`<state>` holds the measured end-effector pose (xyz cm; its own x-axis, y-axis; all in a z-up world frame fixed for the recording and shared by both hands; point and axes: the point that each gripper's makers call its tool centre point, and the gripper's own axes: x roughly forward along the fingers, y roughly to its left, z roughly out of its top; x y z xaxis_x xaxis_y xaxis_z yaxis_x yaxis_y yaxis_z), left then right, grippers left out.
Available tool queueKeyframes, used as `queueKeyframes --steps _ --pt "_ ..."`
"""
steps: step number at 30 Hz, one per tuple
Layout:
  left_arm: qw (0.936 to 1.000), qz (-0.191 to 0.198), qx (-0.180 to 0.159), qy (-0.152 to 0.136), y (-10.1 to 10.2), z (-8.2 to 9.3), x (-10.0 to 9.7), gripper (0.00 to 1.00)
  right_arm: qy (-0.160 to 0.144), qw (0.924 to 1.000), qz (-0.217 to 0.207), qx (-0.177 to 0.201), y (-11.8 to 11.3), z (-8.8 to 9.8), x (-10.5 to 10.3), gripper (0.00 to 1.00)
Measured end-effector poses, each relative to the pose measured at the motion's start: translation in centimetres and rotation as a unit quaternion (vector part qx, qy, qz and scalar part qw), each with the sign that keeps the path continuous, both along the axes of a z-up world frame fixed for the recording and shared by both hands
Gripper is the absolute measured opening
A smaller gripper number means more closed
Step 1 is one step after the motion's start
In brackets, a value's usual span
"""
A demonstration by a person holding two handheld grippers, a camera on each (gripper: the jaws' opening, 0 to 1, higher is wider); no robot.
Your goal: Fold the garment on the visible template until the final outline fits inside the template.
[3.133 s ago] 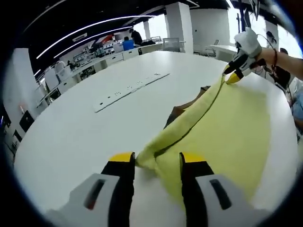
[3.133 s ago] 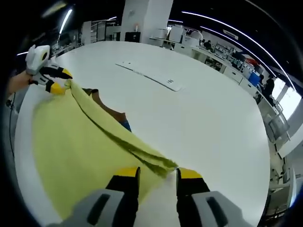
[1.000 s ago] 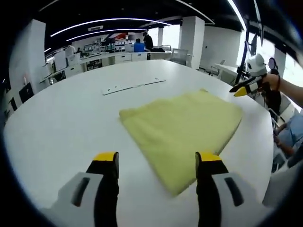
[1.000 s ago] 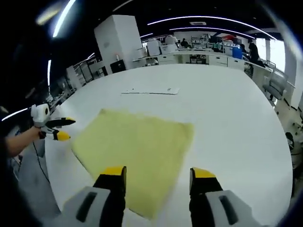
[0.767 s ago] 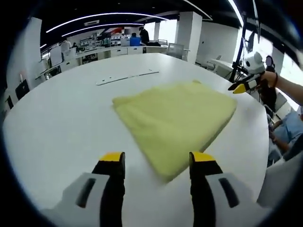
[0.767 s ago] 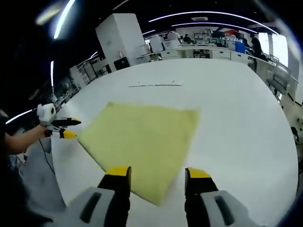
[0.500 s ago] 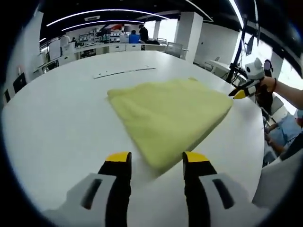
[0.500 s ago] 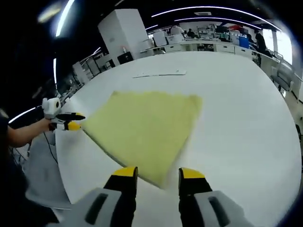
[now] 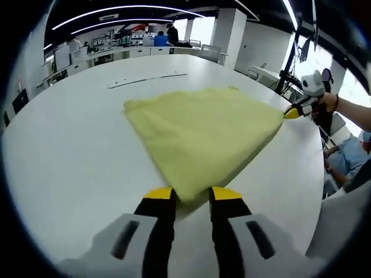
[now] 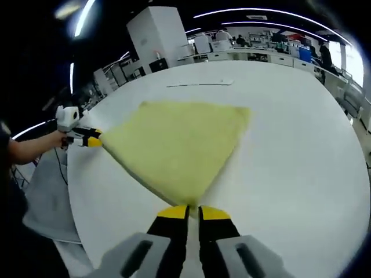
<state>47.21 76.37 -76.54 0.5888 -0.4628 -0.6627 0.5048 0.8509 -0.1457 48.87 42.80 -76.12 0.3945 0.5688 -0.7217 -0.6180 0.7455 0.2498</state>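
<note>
Left gripper view: folded yellow garment lies flat; smooth.

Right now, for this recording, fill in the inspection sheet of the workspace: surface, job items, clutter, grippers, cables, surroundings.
Surface: white round table, bare around the cloth.
Job's things: yellow folded garment lying flat; template not discernible.
Clutter: thin white strip beyond the garment.
Grippers: left gripper closing on the near corner; right gripper nearly shut at another corner.
Cables: nothing seen.
Surroundings: open lab with benches, pillar, ceiling light strips.
</note>
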Motion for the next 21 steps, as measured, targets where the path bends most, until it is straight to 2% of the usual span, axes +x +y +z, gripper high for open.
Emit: queueKeyframes --steps 5,10,21 --pt "1.0000 0.001 -0.006 0.003 -0.1 0.1 -0.1 0.09 0.000 1.0000 -0.001 0.000 -0.3 -0.3 0.4 0.00" --pt "0.9999 0.006 -0.005 0.011 0.0 -0.1 -0.3 0.04 -0.010 0.9998 0.014 -0.014 -0.4 -0.4 0.5 0.00" --pt "0.9998 0.016 -0.008 0.012 0.0 0.1 -1.1 0.02 -0.022 0.9994 0.018 -0.019 -0.7 0.1 0.0 0.00"
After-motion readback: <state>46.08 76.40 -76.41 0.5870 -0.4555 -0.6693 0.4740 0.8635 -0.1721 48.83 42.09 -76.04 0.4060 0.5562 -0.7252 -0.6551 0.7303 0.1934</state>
